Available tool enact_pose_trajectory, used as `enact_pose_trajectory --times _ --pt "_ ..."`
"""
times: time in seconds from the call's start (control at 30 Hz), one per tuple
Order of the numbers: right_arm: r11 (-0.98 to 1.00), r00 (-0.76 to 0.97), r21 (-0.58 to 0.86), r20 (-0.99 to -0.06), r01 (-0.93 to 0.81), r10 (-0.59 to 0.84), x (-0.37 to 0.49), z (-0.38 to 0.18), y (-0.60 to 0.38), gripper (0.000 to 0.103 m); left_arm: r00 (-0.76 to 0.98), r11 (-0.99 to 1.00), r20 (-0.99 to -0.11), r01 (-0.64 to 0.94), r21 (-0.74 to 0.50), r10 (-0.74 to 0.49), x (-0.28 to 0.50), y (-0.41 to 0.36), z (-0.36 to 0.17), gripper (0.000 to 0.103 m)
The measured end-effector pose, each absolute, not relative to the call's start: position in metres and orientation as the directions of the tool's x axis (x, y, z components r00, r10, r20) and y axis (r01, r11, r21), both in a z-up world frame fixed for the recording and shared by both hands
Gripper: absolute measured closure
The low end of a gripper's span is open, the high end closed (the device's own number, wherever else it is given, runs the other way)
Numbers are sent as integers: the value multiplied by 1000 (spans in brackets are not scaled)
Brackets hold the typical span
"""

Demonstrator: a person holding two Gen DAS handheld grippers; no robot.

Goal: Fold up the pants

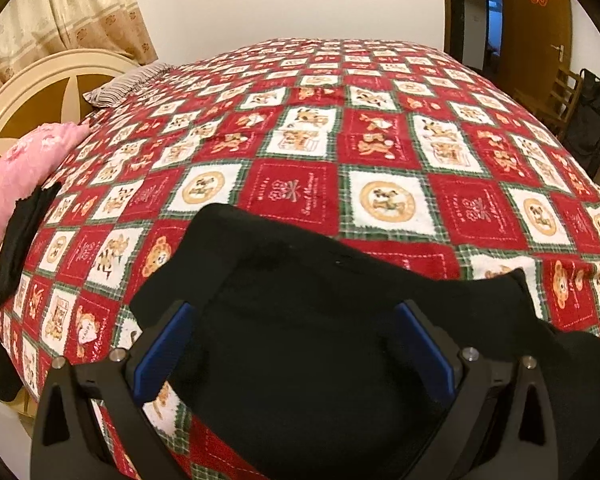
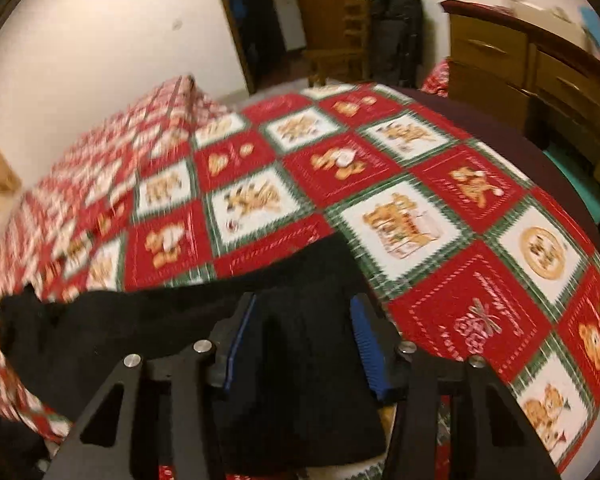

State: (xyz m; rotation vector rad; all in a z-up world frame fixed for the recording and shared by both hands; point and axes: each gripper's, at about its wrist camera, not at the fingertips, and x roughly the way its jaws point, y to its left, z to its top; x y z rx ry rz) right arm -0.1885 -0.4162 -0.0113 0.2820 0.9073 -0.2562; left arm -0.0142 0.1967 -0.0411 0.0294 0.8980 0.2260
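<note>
Black pants (image 1: pixel 300 292) lie on the near part of a bed under a red, white and green patchwork cover (image 1: pixel 380 140). My left gripper (image 1: pixel 296 324) hangs just over them, its blue pads (image 1: pixel 168 344) spread wide and nothing pinched between them. In the blurred right wrist view the pants (image 2: pixel 140 320) stretch off to the left, with a folded end reaching up between the fingers. My right gripper (image 2: pixel 302 336) stands partly open over that end; its blue pads (image 2: pixel 366 340) flank the cloth and do not look pressed on it. The cover (image 2: pixel 420 220) fills the space ahead.
A pink pillow (image 1: pixel 24 168), another black garment (image 1: pixel 20 248) and a striped pillow (image 1: pixel 128 84) lie at the left by the headboard (image 1: pixel 40 80). A wooden chair (image 1: pixel 556 96) and a black bag (image 1: pixel 596 120) stand beyond the bed. A wooden dresser (image 2: pixel 520 64) stands at the right.
</note>
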Motion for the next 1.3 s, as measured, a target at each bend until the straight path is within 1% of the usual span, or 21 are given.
enact_pose_trajectory --times 0.1,0.2,0.23,0.3,0.4,0.47,0.57,0.63,0.7,0.77,0.8,0.83,0.87,0.93,0.97,1.03,1.07,1.1,1.17,1.23,1.3 --pt "944 552 90 -827 316 -106 -181 -25 -414 53 595 976 -776 -174 127 207 -14 191 -43 1" --pt "953 547 60 -829 296 -118 -183 -30 -410 54 595 977 -777 -167 130 205 -14 187 -42 1" --pt "954 541 53 -832 296 -122 -184 -30 -409 65 597 978 -776 -165 130 204 -14 186 -42 1" --pt "958 534 62 -839 280 -102 -187 -28 -405 94 599 979 -776 -162 127 200 -15 186 -41 1" --pt "967 560 30 -820 254 -121 -194 -17 -395 96 598 979 -777 -164 121 196 -15 186 -42 1" --pt "970 613 0 -775 241 -152 -200 -3 -388 96 598 979 -778 -167 114 193 -16 186 -42 1" --pt "966 729 -30 -650 258 -215 -219 30 -381 96 606 978 -770 -177 113 199 -18 187 -39 1" --pt "962 765 -45 -596 270 -243 -227 39 -383 96 613 976 -763 -187 110 203 -20 189 -36 1" --pt "963 765 -39 -600 266 -235 -223 34 -386 96 617 976 -761 -192 103 202 -20 189 -35 1" --pt "961 735 -67 -631 268 -248 -213 17 -391 95 616 977 -763 -192 97 197 -19 188 -36 1" --pt "962 708 -68 -664 264 -242 -207 4 -395 95 614 977 -765 -188 97 194 -19 187 -37 1" --pt "963 671 -30 -711 270 -210 -199 -6 -404 91 613 978 -767 -185 97 192 -20 187 -38 1" --pt "957 649 18 -739 288 -182 -195 -9 -413 89 613 978 -767 -181 100 191 -21 185 -38 1" --pt "941 654 72 -737 331 -174 -200 -7 -427 76 613 979 -766 -175 107 193 -22 184 -38 1" --pt "930 646 68 -737 360 -196 -203 -5 -434 64 614 979 -766 -175 106 193 -21 184 -38 1" --pt "900 637 77 -732 429 -241 -215 3 -446 49 615 980 -767 -174 95 184 -22 184 -36 1" --pt "889 646 95 -722 448 -248 -221 6 -449 47 616 981 -767 -170 91 178 -22 183 -36 1" --pt "867 664 155 -710 474 -236 -233 12 -454 46 619 982 -766 -163 91 173 -22 181 -35 0" --pt "830 672 255 -718 496 -182 -246 13 -460 46 629 984 -758 -145 104 172 -23 174 -33 1" --pt "755 682 401 -727 518 -82 -263 2 -460 46 644 986 -747 -117 120 167 -25 165 -31 1" --pt "699 685 468 -728 541 -43 -277 -10 -453 46 653 989 -743 -87 123 150 -26 157 -30 1"
